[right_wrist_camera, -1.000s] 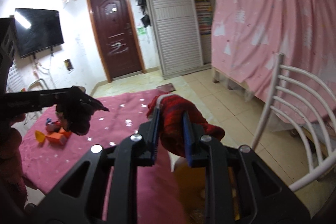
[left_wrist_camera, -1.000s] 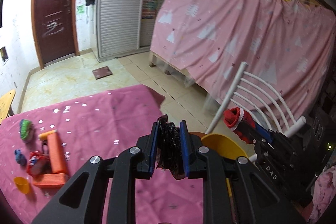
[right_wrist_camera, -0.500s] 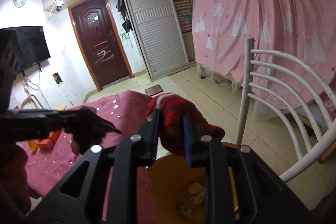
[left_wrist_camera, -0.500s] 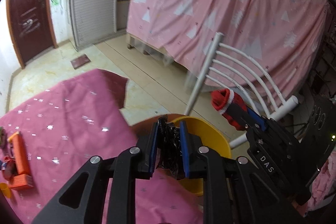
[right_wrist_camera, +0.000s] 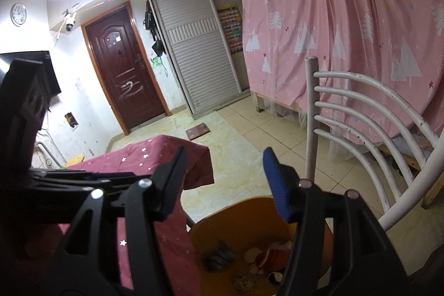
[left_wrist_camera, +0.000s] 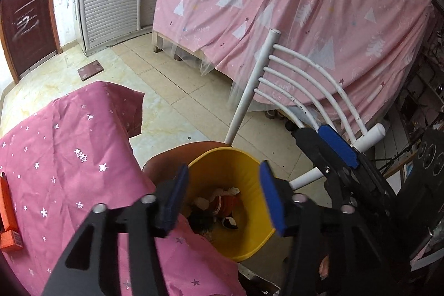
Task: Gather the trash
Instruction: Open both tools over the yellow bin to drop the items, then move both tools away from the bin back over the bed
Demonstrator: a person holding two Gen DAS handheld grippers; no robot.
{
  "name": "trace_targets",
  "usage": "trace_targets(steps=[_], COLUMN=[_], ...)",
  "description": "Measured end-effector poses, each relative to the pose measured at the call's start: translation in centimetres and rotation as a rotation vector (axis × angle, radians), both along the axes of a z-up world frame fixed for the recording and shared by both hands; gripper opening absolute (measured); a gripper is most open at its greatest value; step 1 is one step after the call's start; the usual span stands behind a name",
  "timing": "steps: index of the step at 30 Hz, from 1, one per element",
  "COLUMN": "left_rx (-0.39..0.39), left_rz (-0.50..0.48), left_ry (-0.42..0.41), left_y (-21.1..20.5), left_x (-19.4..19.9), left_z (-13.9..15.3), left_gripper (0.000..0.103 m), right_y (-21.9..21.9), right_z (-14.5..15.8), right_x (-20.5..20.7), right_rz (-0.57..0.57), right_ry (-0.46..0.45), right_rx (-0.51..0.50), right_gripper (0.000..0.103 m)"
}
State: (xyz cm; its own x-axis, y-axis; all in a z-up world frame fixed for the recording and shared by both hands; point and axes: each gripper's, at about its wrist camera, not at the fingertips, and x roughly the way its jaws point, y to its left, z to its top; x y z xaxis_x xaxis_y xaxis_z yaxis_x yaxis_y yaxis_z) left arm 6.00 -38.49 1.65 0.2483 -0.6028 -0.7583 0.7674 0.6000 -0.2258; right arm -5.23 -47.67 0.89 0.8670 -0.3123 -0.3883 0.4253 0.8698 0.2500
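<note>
Two views | orange box (left_wrist_camera: pixel 7 215) left-only | clock (right_wrist_camera: pixel 18 14) right-only

Bin (left_wrist_camera: pixel 230 160): yellow, on brown chair seat (left_wrist_camera: pixel 172 157). Contents: red-and-white piece (right_wrist_camera: pixel 273 257), black crumpled piece (right_wrist_camera: pixel 219 257), pale scraps. Tablecloth (left_wrist_camera: pixel 69 151): magenta-pink, silver star print. Box (left_wrist_camera: pixel 7 212) at table's left edge: orange. Chair back (left_wrist_camera: pixel 302 90): white bars, dark flecks. Curtain (left_wrist_camera: pixel 291 4): pink, white tree print. Door (right_wrist_camera: pixel 125 74): dark reddish-brown. Gripper pads (left_wrist_camera: pixel 270 199): blue.
</note>
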Motion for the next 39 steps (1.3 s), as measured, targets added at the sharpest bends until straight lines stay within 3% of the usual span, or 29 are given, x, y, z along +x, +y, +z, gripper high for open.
trace_targets(steps=[13,26,39], left_rx=[-0.058,-0.121,-0.106], left_rz=[0.102,0.284,0.481], left_ry=[-0.027,-0.08,-0.095], left_y=[5.7,16.8,27.7], left_x=[2.5,6.5,10.8], left_z=[2.4,5.2,4.7], left_gripper=[0.052,0.053,0.053], right_y=[2.4,11.0,19.2], right_z=[0.5,2.1,2.0], right_x=[2.7,9.7,15.8], right_rz=[0.054,0.249,0.435], right_ry=[0.023,0.05,0.086], right_rx=[-0.028,-0.106,-0.144], right_gripper=[0.054,0.054,0.054])
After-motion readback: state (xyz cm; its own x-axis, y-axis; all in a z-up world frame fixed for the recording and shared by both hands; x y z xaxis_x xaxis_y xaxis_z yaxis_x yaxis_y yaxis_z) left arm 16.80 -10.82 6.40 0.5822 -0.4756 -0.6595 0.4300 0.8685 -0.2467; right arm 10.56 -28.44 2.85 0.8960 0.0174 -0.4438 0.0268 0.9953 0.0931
